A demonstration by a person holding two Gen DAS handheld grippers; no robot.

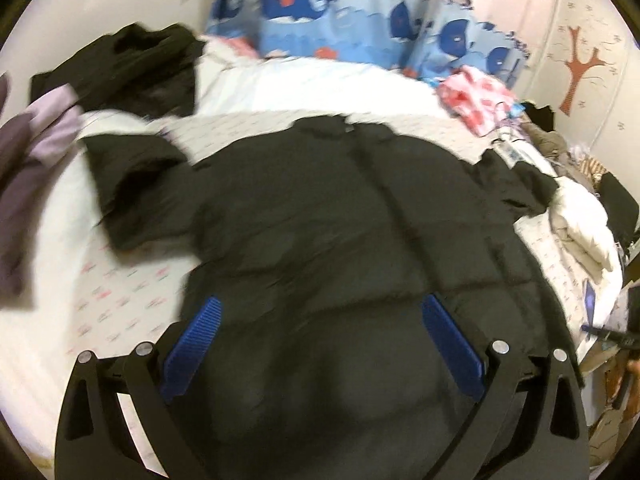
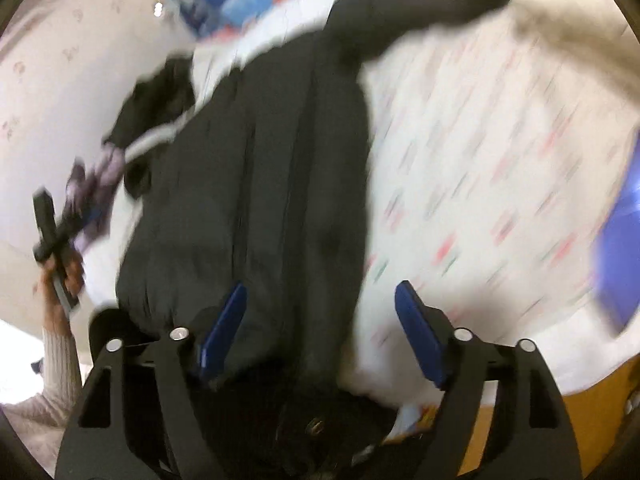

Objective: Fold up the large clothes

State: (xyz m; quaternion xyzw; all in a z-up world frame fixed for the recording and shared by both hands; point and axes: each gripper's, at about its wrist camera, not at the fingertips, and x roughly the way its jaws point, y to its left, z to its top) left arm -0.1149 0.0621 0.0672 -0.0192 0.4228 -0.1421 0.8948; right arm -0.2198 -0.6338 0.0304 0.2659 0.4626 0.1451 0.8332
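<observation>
A large black puffer jacket (image 1: pixel 340 216) lies spread flat on the white patterned bed sheet (image 1: pixel 120 292), collar at the far side and both sleeves out to the sides. My left gripper (image 1: pixel 320 308) hovers over the jacket's near hem, jaws wide apart and empty. The right wrist view is blurred. It shows the jacket (image 2: pixel 256 184) lengthwise and my right gripper (image 2: pixel 320 292) open above its near hem edge. The left gripper (image 2: pixel 52 232), held in a hand, also shows at the left of that view.
Another black garment (image 1: pixel 132 68) and a purple-grey one (image 1: pixel 28 168) lie at the far left. Whale-print pillows (image 1: pixel 304 12) stand at the headboard. A pink cloth (image 1: pixel 476 100) and cream bedding (image 1: pixel 580 224) pile on the right. A blue object (image 2: pixel 616 232) sits at the bed's right edge.
</observation>
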